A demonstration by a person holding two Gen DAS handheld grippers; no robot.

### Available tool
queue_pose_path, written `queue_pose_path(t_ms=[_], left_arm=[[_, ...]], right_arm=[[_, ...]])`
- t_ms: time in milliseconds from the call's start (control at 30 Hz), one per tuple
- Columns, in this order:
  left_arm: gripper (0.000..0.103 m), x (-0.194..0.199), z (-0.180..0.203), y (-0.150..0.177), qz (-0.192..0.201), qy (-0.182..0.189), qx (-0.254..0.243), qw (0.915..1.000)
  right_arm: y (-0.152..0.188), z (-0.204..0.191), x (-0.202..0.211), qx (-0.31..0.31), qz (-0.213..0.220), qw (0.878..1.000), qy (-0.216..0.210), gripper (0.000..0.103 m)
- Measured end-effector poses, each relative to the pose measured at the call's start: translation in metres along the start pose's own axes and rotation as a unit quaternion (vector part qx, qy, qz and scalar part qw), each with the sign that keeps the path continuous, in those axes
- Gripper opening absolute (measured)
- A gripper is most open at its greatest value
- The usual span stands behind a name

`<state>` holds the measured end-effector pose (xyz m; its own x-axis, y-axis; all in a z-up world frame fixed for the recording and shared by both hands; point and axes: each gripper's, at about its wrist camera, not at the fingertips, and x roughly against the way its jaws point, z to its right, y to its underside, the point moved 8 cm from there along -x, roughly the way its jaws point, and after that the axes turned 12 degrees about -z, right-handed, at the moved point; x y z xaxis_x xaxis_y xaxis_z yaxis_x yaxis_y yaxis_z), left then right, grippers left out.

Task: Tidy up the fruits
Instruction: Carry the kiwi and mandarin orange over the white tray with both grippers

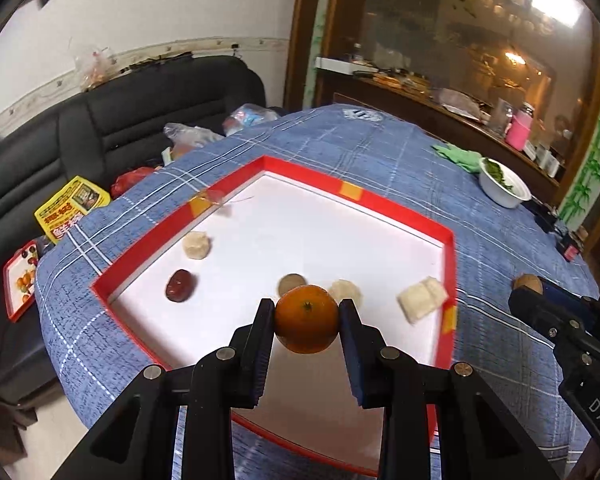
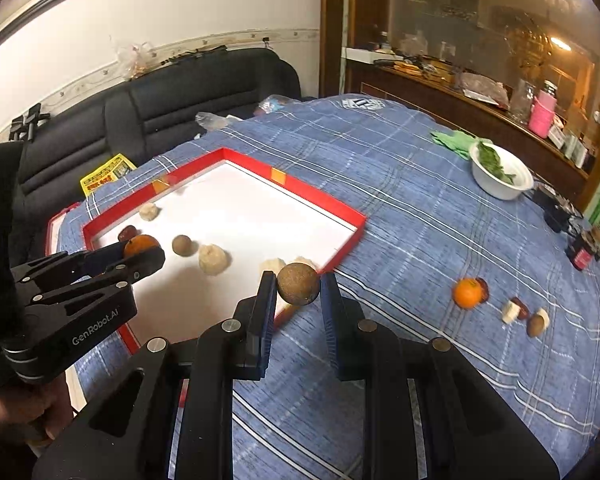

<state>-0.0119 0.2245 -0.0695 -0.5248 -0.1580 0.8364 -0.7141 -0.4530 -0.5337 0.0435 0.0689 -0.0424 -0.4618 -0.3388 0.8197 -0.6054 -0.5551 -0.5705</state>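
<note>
Tangerine [image 1: 306, 319] pinched between the jaws of the left gripper [image 1: 306, 320], held above the white floor of the red-rimmed tray [image 1: 364, 196]. Just beyond those jaws, down in the tray: a brown round fruit [image 1: 291, 283], a pale lump [image 1: 346, 291], and off to the right a pale wrapped block [image 1: 422, 298]. Further out to the left of the jaws, a dark red jujube [image 1: 180, 286] and another pale lump [image 1: 196, 244] beyond it.

Over on the right gripper [image 2: 299, 285], jaws clamped on a brown, rough-skinned round fruit [image 2: 299, 283], hanging right at the tray's near corner. Well off to the right of these jaws, loose on the blue plaid cloth of the tabletop [image 2: 400, 208]: a second tangerine [image 2: 467, 293] touching a dark fruit behind it, then a small cluster of pale and brown pieces [image 2: 526, 314]. Far beyond, near the tabletop's edge, a white bowl [image 2: 500, 184] with green leaves inside, and a green cloth [image 2: 452, 140] just beside it.

Left gripper also showing at the left of the right wrist view, above the tray with its tangerine.
</note>
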Motion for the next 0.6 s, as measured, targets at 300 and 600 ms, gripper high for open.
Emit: queue_pose_path(t_ms=[300,600], left_arm=[[0.031,-0.017,-0.021,-0.006,-0.013,-0.026,0.016,0.9995],[0.031,-0.030,-0.033,-0.012,-0.022,-0.039,0.026,0.9987]], right_arm=[[-0.020,-0.022,-0.029,0.018,-0.013,1.000,-0.015,0.022],[-0.037,-0.029,-0.059,0.020,-0.030,0.999,-0.022,0.022]])
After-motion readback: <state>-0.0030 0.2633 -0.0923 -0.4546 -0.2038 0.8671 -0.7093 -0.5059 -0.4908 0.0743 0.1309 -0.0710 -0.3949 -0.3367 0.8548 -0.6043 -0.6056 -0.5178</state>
